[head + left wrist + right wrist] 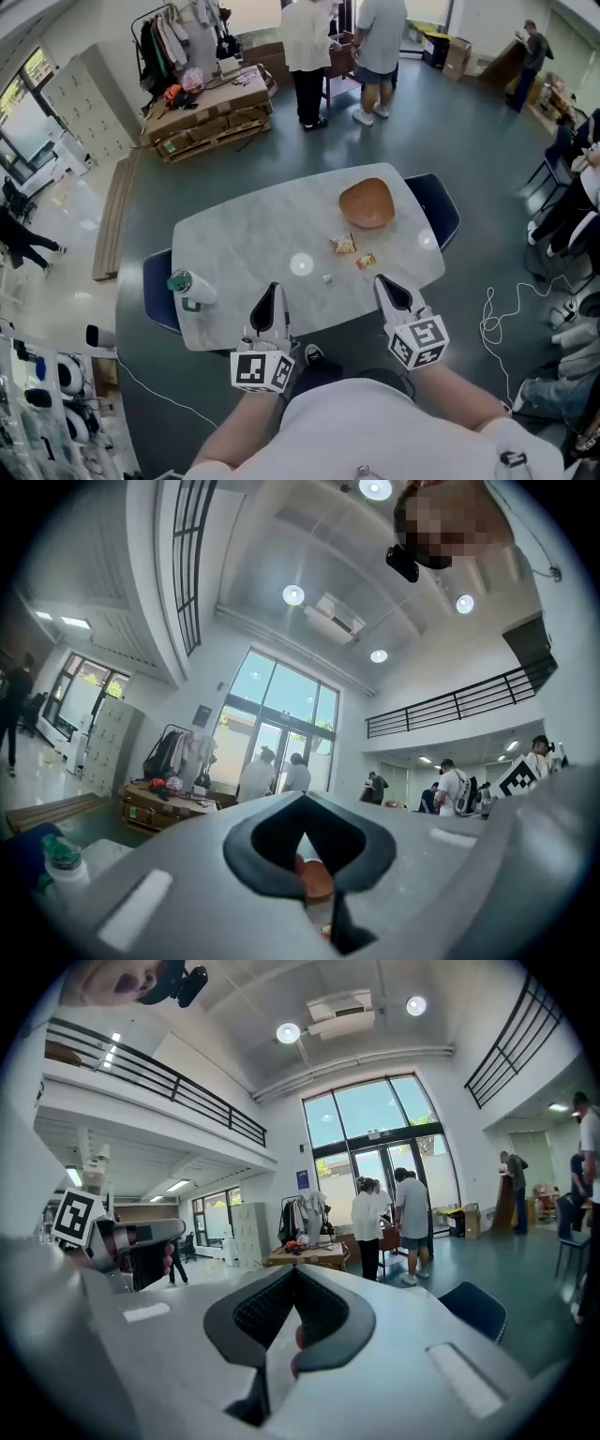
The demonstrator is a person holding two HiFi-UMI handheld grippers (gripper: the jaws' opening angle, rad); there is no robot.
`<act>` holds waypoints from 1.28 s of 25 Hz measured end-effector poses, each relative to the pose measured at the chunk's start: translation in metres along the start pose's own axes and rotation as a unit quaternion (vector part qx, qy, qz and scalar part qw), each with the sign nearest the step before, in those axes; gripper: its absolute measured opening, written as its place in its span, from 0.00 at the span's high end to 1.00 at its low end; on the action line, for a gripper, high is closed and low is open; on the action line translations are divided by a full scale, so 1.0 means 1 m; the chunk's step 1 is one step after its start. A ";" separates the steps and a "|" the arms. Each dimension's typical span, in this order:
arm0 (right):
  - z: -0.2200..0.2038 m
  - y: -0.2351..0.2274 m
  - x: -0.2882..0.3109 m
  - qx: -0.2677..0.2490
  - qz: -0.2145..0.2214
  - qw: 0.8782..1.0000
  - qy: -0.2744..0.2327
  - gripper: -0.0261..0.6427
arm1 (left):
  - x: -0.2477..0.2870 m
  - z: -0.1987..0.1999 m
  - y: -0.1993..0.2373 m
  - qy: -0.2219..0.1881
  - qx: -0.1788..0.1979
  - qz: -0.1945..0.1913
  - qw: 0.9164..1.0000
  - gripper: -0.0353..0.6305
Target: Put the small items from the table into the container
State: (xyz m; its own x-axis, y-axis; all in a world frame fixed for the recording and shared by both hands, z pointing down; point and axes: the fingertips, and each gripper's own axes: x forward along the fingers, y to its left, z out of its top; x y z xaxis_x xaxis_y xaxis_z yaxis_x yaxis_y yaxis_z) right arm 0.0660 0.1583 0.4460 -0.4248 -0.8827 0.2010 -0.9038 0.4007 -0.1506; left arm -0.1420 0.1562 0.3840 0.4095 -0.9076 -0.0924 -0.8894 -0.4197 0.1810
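Head view shows the left gripper (271,298) and right gripper (389,289) clenched and empty at the table's (244,244) near edge. Packets (343,245) lie mid-table, near the bowl (367,202) by the far edge. Picking hasn't begun, I'd judge; next, one gripper must open over a packet.

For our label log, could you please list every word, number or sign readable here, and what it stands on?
No words or numbers are legible.
Black-and-white square markers on the cubes of the left gripper and right gripper: patterns, no text.
Print on the small colourful snack packets: too small.
Label on the clear plastic bottle with green cap: blurred.
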 end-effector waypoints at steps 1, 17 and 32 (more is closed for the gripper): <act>0.003 -0.003 0.014 0.002 -0.005 1.000 0.001 0.92 | 0.016 0.002 0.009 0.002 -0.002 -0.004 1.000 0.94; 0.022 -0.092 0.134 0.022 0.036 0.999 0.030 0.92 | 0.154 -0.021 0.028 0.018 -0.008 0.023 1.000 0.94; -0.009 -0.140 0.252 0.018 0.078 0.991 0.107 0.90 | 0.204 -0.061 0.082 0.065 -0.009 0.120 0.991 0.94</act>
State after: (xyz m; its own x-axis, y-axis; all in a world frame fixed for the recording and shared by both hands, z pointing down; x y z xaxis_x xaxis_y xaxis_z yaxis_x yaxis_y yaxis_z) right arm 0.0855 -0.1178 0.5259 -0.5640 -0.7364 0.3736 -0.8254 0.5160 -0.2290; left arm -0.1185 -0.0641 0.4398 0.2101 -0.9742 0.0826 -0.9610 -0.1902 0.2007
